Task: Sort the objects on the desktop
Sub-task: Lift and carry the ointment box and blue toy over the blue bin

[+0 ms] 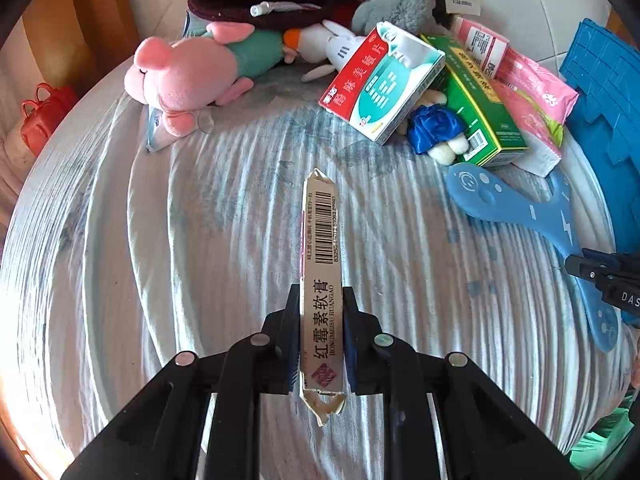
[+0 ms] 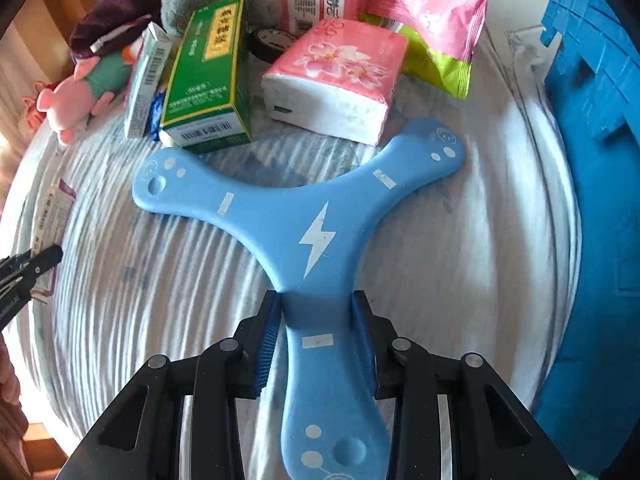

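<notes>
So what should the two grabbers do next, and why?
Probably lift both things. The left gripper is shut on the ointment box, and the right gripper pinches the blue boomerang. The blue crate stands beside the right gripper, likely the boomerang's place.

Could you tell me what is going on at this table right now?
A person is sorting clutter with two tools. The left hand-held gripper is closed on a slim ointment box, and the right hand-held gripper clamps one arm of a blue boomerang. Plush toys, medicine boxes and tissue packs lie piled beyond, beside a blue crate.
</notes>
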`<state>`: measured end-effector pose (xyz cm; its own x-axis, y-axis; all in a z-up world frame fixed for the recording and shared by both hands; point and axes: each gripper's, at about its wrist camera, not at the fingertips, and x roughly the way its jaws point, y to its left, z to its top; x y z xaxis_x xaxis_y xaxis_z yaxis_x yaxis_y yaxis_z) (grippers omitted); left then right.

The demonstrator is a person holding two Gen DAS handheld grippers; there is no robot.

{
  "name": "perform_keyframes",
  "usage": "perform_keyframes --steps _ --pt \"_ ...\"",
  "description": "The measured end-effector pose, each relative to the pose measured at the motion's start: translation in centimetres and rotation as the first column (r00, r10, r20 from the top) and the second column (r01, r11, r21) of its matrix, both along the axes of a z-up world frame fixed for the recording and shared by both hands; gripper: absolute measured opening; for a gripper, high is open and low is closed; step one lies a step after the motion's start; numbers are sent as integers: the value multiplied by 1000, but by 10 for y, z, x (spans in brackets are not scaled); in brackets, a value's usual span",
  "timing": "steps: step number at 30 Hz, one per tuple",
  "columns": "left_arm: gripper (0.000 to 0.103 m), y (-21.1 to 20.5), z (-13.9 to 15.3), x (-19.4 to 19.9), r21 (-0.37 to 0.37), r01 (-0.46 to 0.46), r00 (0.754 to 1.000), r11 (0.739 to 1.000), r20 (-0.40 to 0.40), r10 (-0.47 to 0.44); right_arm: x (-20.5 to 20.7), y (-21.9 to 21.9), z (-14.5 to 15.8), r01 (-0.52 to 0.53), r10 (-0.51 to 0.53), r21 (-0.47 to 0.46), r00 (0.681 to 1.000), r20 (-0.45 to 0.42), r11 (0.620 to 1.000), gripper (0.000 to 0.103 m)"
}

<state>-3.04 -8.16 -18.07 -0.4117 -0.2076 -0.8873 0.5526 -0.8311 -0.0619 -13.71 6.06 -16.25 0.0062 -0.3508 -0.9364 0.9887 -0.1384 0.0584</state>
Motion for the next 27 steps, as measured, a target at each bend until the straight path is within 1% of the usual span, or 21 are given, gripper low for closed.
perform_keyframes --steps 5,6,9,11,14,16,18,22,25,27 --pt "17 6 43 3 -54 25 996 998 -88 -29 1 26 53 2 0 -125 1000 21 992 34" --pt "17 10 51 0 -67 26 994 997 -105 -33 7 35 65 6 -3 -153 1000 18 988 34" --pt "17 14 79 -2 -104 42 986 994 -154 -57 7 41 92 2 -3 -237 1000 -2 971 34" --pt "17 18 96 -3 -121 49 979 991 -190 -72 18 20 108 0 -5 -280 1000 -17 960 34" --pt "17 26 122 -2 -153 63 967 986 -234 -98 30 22 135 -1 -16 -344 999 -45 939 34" --pt "17 33 138 -7 -171 75 958 982 -261 -118 28 24 158 1 -26 -386 998 -59 923 34" --pt "17 38 155 -12 -184 81 947 980 -292 -133 27 26 180 2 -42 -429 996 -83 903 34" --pt "17 53 193 -29 -196 100 916 975 -365 -168 16 33 222 18 -91 -517 989 -116 856 34" --pt "17 73 220 -46 -241 129 887 962 -405 -220 2 44 253 39 -144 -579 980 -138 815 34" --pt "17 89 238 -60 -258 158 864 953 -432 -260 -12 53 273 58 -185 -612 972 -147 789 34"
